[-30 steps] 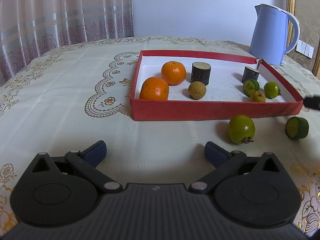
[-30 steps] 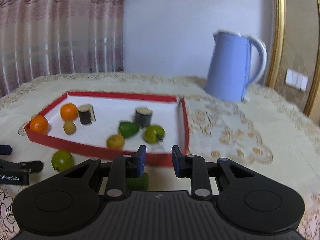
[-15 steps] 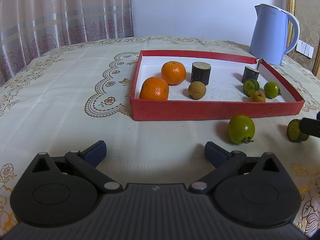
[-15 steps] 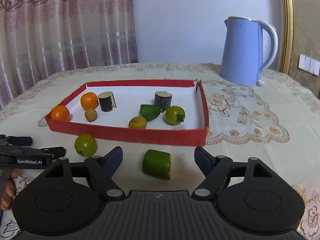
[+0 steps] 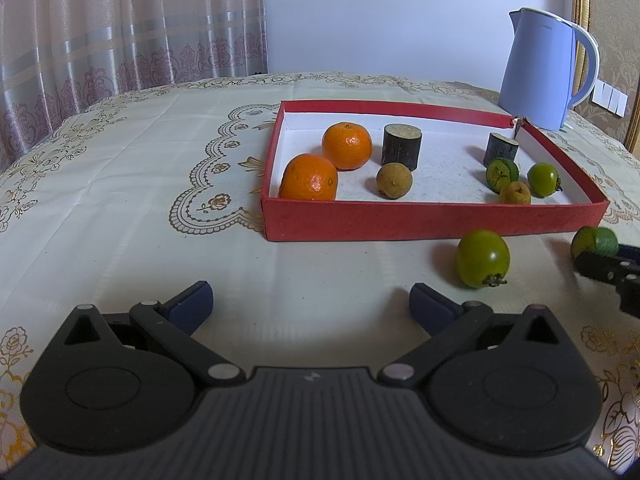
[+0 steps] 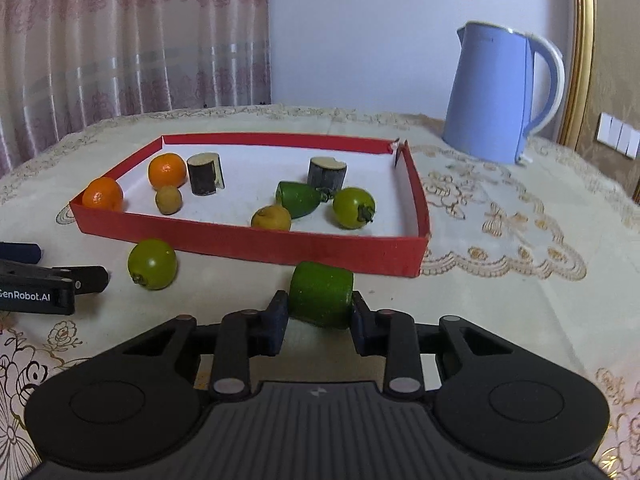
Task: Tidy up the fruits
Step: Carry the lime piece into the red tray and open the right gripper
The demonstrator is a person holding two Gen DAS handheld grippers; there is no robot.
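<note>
The short green cut fruit piece (image 6: 321, 299) is clamped between the just-closed jaws of the right gripper (image 6: 320, 322), beside the near edge of the red cardboard tray (image 6: 256, 242). It is judged light, firm and smooth-skinned, so its curved sides are best held. The left gripper (image 5: 310, 304) is spread wide, empty.

My red tray (image 6: 256, 246) holds 2 orange mandarins (image 6: 167, 170); at 1 o'clock, a pale blue kettle (image 6: 492, 96); cream, gold-patterned surface (image 6: 500, 300).

Right claw (image 5: 612, 270) cut off rightward

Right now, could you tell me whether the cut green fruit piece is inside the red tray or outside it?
Outside. The cut green fruit piece lies on the tablecloth before the red tray's near wall, clamped between the right hand-held gripper's fingers.
</note>
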